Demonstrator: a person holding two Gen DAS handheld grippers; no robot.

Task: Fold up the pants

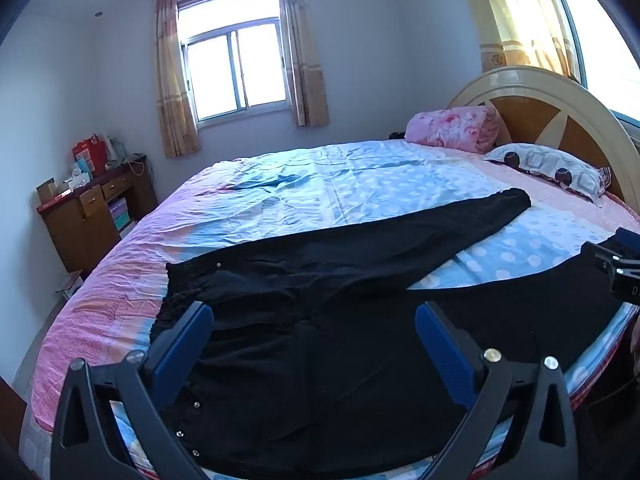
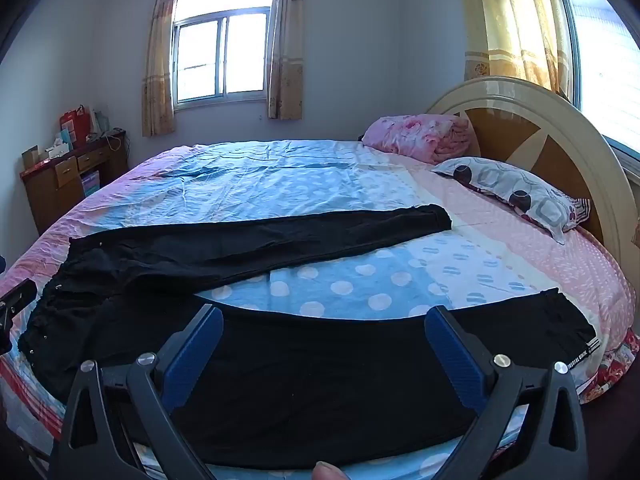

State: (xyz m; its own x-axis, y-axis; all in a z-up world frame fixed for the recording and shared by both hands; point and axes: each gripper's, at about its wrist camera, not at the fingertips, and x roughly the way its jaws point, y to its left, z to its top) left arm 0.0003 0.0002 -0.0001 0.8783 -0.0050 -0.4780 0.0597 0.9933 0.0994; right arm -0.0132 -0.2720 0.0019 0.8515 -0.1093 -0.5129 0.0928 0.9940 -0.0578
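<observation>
Below both grippers, black pants (image 2: 240, 248) lie spread flat on the bed (image 2: 400, 184), legs apart in a V. Left gripper (image 1: 314, 330) hangs over the waist end, jaws wide, nothing between. Right gripper (image 2: 324, 330) hangs over the near leg, jaws wide too, empty. Pillow (image 2: 516, 192) sits well ahead, to the right.

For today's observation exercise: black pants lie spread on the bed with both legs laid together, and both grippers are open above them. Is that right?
Not quite. The black pants lie on the bed with legs spread apart in a V, as the right wrist view shows. Left gripper and right gripper are indeed open.
</observation>
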